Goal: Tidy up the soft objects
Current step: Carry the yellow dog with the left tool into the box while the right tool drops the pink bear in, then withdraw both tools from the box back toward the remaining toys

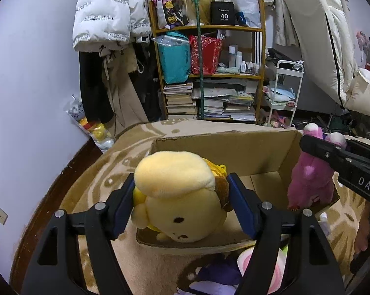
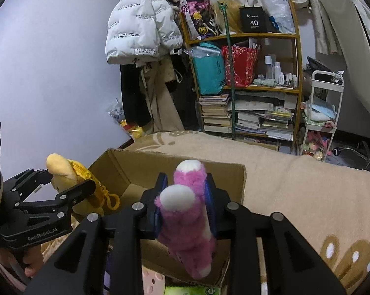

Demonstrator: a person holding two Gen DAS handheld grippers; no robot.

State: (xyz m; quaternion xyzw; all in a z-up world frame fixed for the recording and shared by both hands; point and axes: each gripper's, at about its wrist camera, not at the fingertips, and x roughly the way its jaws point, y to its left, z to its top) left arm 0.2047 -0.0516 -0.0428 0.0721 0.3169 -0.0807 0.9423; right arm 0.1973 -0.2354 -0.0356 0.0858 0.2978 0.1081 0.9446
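My left gripper (image 1: 180, 196) is shut on a yellow plush dog (image 1: 180, 196) and holds it over the near edge of an open cardboard box (image 1: 224, 147). My right gripper (image 2: 185, 196) is shut on a pink plush toy (image 2: 185, 221) with white-tipped ears, hanging over the same box (image 2: 185, 162). In the left wrist view the pink toy (image 1: 307, 182) and the right gripper (image 1: 332, 157) are at the box's right wall. In the right wrist view the left gripper (image 2: 69, 184) with the yellow plush (image 2: 62, 167) is at the box's left side.
The box sits on a beige blanket (image 2: 295, 191) with brown patterns. More soft items (image 1: 221, 272) lie in front of the box. A cluttered wooden shelf (image 1: 209, 73), hanging coats (image 1: 106, 24) and a white cart (image 1: 285, 91) stand behind.
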